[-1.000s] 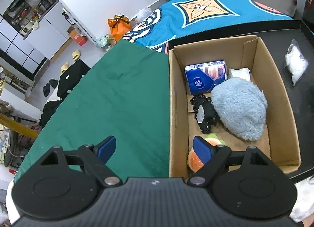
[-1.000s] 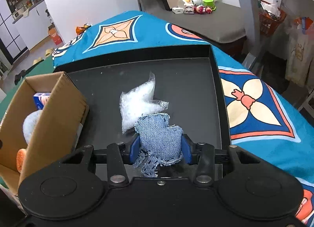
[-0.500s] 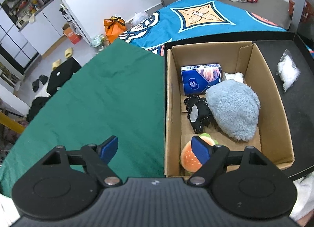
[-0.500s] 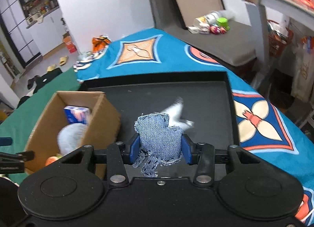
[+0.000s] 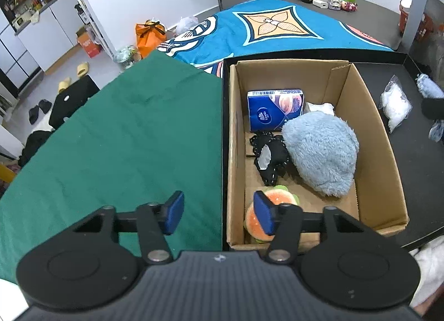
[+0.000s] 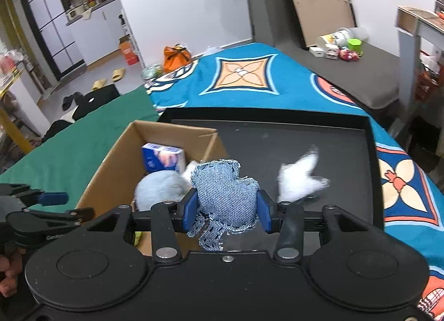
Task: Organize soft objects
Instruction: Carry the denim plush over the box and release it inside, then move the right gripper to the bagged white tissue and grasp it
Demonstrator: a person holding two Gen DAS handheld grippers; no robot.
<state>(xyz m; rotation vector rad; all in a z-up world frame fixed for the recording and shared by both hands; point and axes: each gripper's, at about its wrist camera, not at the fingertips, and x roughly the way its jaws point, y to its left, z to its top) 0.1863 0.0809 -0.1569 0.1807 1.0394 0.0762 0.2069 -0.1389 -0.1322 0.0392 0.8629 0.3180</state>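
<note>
Blue fingers (image 6: 191, 210) of the right gripper (image 6: 227, 211) pinch a denim toy (image 6: 226, 197), with the cardboard box (image 6: 116, 154) ahead to their left. Left gripper (image 5: 219, 214) jaws have just been closing, nothing between them, seemingly straddling the box's near wall, burger plush (image 5: 280, 196) beside the right finger

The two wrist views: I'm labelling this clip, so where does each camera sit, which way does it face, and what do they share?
Left wrist: on the left gripper, looking down at green cloth and cardboard box; empty jaws show.
Right wrist: on the right gripper, facing the black tray; jaws pinch a denim toy; left gripper at the left edge.
Shared: box, blue plush, tissue pack, white bag.
</note>
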